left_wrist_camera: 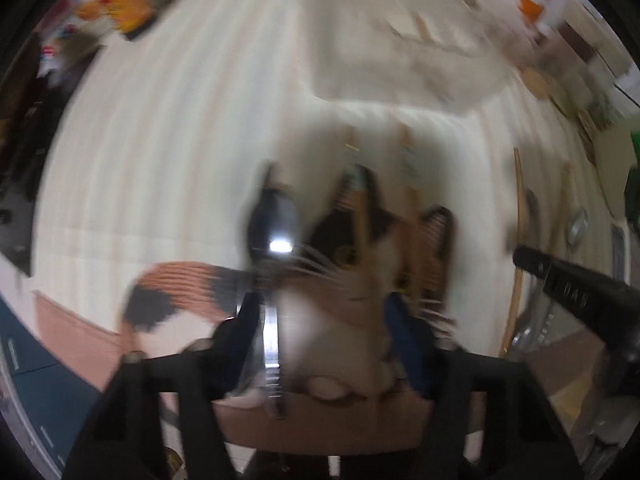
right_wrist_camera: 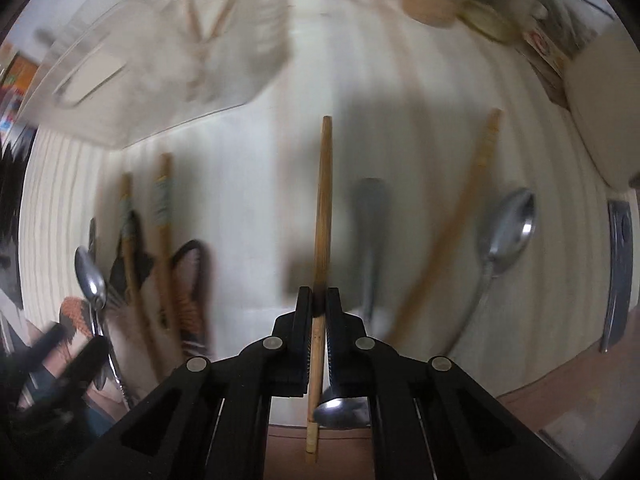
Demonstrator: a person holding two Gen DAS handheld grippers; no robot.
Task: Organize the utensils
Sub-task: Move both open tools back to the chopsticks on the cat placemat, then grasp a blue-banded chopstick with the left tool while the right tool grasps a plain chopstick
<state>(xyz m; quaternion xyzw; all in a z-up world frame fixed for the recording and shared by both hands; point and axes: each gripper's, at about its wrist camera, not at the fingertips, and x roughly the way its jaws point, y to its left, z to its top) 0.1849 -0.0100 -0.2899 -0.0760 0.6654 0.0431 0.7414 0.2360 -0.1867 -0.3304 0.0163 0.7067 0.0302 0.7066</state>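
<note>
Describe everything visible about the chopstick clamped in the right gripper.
The chopstick is a plain, light brown stick, bamboo by its look, tapering toward the far end. It lies lengthwise along the cream striped mat, running straight away from the camera. The right gripper is shut on it partway along, and its near end sticks out past the mat's edge.

You have a plain bamboo chopstick lying lengthwise on the pale striped mat, a second bamboo chopstick angled to its right, a steel spoon bowl-up beyond that, and another steel spoon beside two banded chopsticks on the cat-patterned cloth.
</note>
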